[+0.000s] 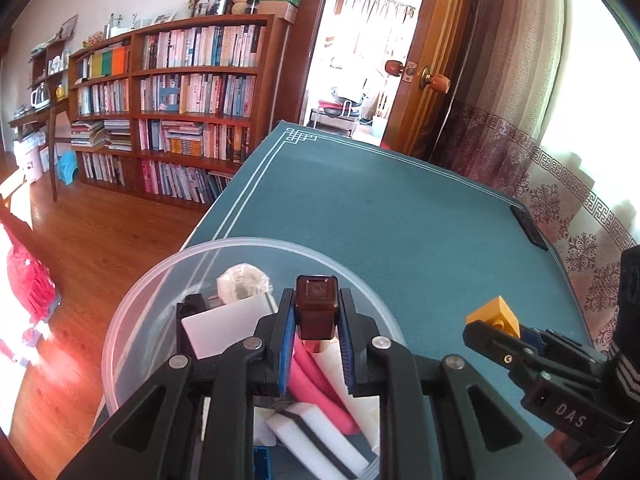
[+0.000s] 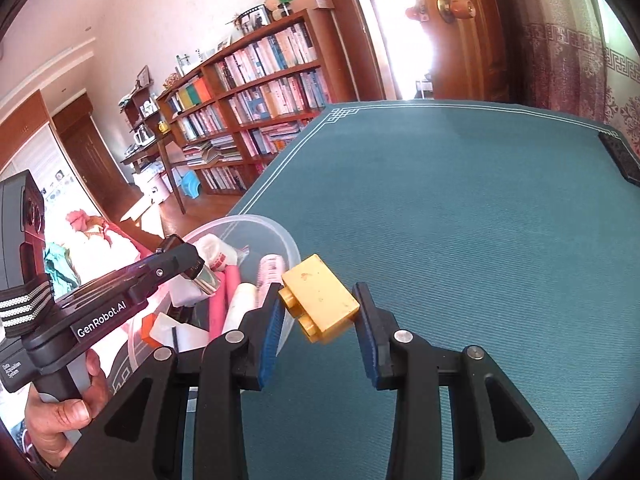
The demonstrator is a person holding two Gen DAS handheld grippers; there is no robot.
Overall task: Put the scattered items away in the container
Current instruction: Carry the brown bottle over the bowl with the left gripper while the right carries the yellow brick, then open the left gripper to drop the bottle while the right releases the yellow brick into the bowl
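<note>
Clear plastic container (image 1: 132,308) sits at the near-left corner of the teal worktop (image 1: 380,208) & is already well stocked: white card, pink rolls, white foam blocks, a taped white bundle, other bits I can't ID. Left tool (image 1: 316,320) hangs over the container's inside, clenched on a small dark-brown capped item (image 1: 317,304), so that one looks ready to drop in. Right tool (image 2: 320,312) is just right of the container rim, fingers either side of a yellow toy brick (image 2: 320,300); the brick is tilted & looks lifted off the cloth, though the right-hand pad seems slightly apart from it, so grip is prob. light or partial. Rest of worktop looks bare apart from a dark flat thing (image 1: 528,226) at the far-right edge; can't tell if that counts as clutter. Judgement: task nearly done, approx. two items left to release, brown one first, then the brick.
</note>
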